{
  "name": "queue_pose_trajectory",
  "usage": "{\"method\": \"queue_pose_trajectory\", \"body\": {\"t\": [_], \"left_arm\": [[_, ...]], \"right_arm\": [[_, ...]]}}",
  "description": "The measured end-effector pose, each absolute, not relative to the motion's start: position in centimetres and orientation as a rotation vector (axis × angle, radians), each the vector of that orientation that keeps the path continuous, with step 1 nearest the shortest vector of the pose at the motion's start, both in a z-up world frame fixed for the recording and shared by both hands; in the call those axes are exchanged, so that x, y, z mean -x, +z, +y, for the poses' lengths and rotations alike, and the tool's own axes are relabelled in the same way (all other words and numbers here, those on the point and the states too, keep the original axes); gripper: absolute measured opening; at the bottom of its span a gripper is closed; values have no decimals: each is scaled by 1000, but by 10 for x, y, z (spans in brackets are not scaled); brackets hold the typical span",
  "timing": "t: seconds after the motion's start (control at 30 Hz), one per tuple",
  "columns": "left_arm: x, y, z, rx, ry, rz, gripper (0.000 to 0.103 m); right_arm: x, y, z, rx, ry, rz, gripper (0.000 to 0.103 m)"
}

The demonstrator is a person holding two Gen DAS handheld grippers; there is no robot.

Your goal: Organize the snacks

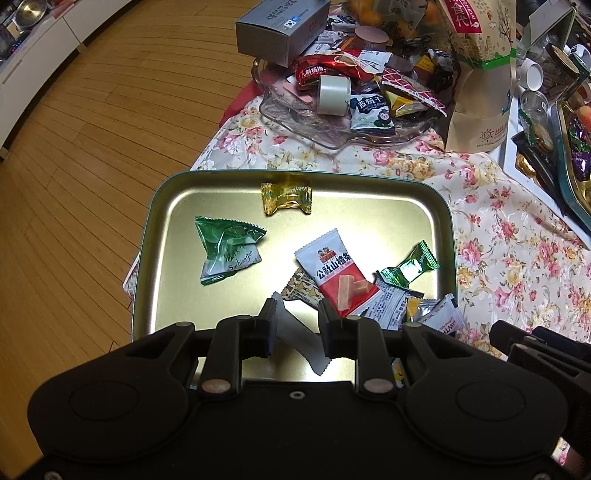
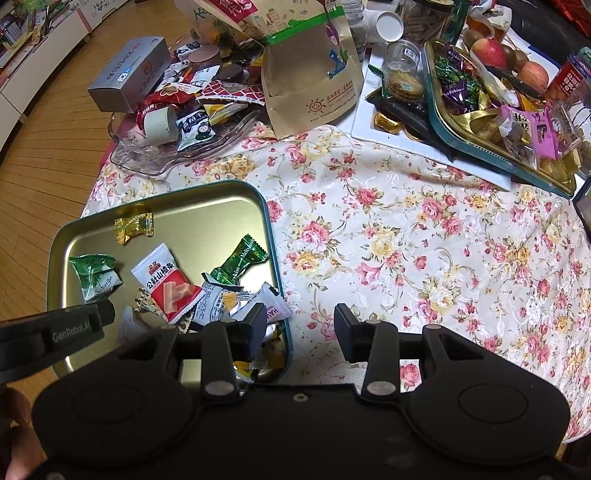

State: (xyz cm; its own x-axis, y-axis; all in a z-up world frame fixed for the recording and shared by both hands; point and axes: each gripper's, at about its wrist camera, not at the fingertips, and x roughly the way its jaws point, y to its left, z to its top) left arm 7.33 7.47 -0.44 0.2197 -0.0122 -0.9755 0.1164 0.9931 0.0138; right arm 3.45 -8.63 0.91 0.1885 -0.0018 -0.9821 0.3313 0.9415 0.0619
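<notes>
A gold tin tray (image 1: 177,206) (image 2: 207,210) with a teal rim lies on the flowered tablecloth. It holds a gold candy (image 1: 286,197) (image 2: 133,228), a green-and-white packet (image 1: 227,249) (image 2: 95,277), a red-and-white packet (image 1: 336,275) (image 2: 166,284), a green candy (image 1: 408,267) (image 2: 240,264) and several small sachets. My left gripper (image 1: 298,319) points down over the tray's near side, shut on a pale grey wrapper (image 1: 295,332) that hangs slantwise between its pads. My right gripper (image 2: 301,317) hangs open over the tray's right rim and the cloth, nothing between its fingers.
A glass dish (image 1: 295,122) (image 2: 147,162) piled with snacks and a tape roll (image 1: 334,95) sits beyond the tray, beside a grey box (image 1: 280,26) and a paper bag (image 2: 306,74). A second tin (image 2: 480,110) of purple candies and apples (image 2: 487,51) stand far right. Wooden floor (image 1: 92,147) lies left.
</notes>
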Motion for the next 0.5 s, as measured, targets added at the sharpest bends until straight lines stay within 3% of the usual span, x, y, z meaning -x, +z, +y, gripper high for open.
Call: {"method": "queue_pose_trajectory", "body": {"t": [0.5], "left_arm": [[-77, -12, 79, -88, -86, 1376, 34]], "right_arm": [[-38, 0, -81, -261, -246, 1401, 42]]}}
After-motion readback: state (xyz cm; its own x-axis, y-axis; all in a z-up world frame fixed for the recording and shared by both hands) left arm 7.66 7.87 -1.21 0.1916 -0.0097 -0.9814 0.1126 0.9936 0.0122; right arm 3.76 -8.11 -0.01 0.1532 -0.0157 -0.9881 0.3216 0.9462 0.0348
